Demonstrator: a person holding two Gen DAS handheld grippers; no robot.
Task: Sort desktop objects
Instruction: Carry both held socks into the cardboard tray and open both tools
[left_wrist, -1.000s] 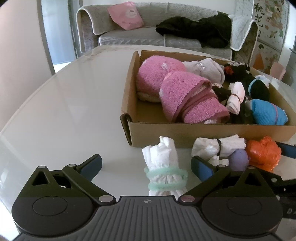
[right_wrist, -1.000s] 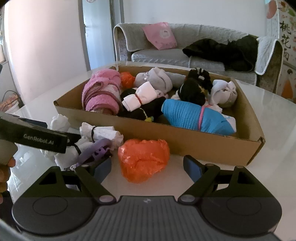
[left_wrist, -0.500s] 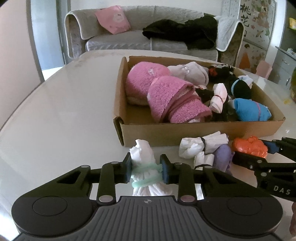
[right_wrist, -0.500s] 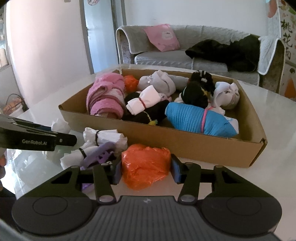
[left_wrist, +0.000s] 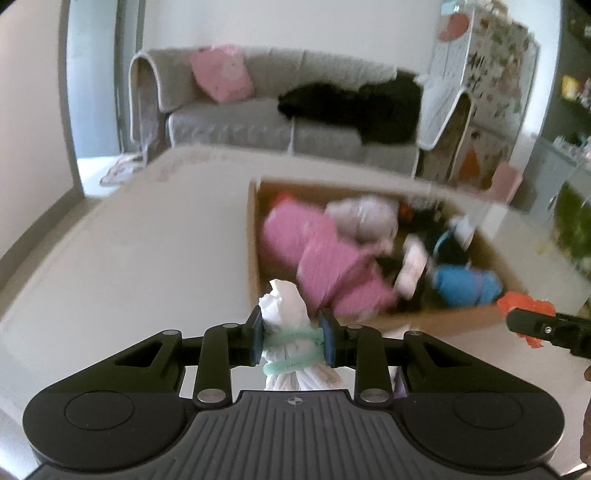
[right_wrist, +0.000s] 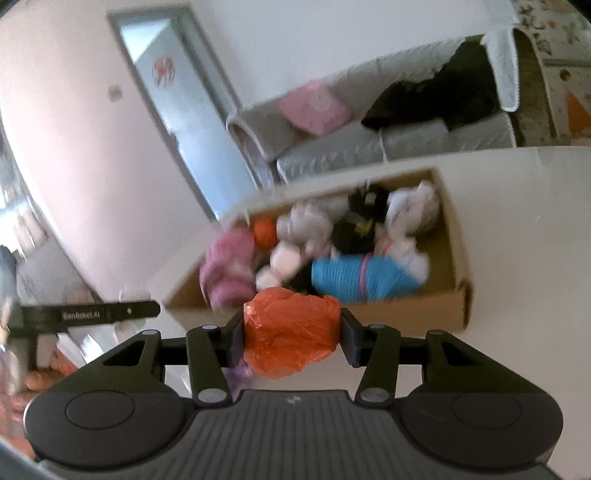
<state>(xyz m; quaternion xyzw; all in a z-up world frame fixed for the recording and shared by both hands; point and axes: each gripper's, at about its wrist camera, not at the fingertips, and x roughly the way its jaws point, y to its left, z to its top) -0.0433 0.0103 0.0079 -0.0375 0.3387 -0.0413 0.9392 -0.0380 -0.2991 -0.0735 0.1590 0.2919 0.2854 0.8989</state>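
Observation:
My left gripper (left_wrist: 294, 340) is shut on a white plastic-bag bundle (left_wrist: 286, 314) tied with green bands, held above the table in front of the cardboard box (left_wrist: 436, 320). My right gripper (right_wrist: 291, 339) is shut on an orange plastic-bag bundle (right_wrist: 290, 334), held above the table before the box's (right_wrist: 413, 312) near wall. The box holds pink towels (left_wrist: 325, 258), a blue roll (right_wrist: 354, 273), and white and black bundles. The orange bundle also shows at the right edge of the left wrist view (left_wrist: 524, 306). Both views are motion-blurred.
The white table (left_wrist: 129, 266) spreads left of the box. A grey sofa (left_wrist: 266, 122) with a pink cushion and black clothes stands behind it. The left gripper's arm (right_wrist: 88, 315) shows at the left of the right wrist view, above white bundles lying on the table.
Both grippers have lifted their bundles off the table and risen; the views now look down into the box from higher. The right wrist view has tilted.

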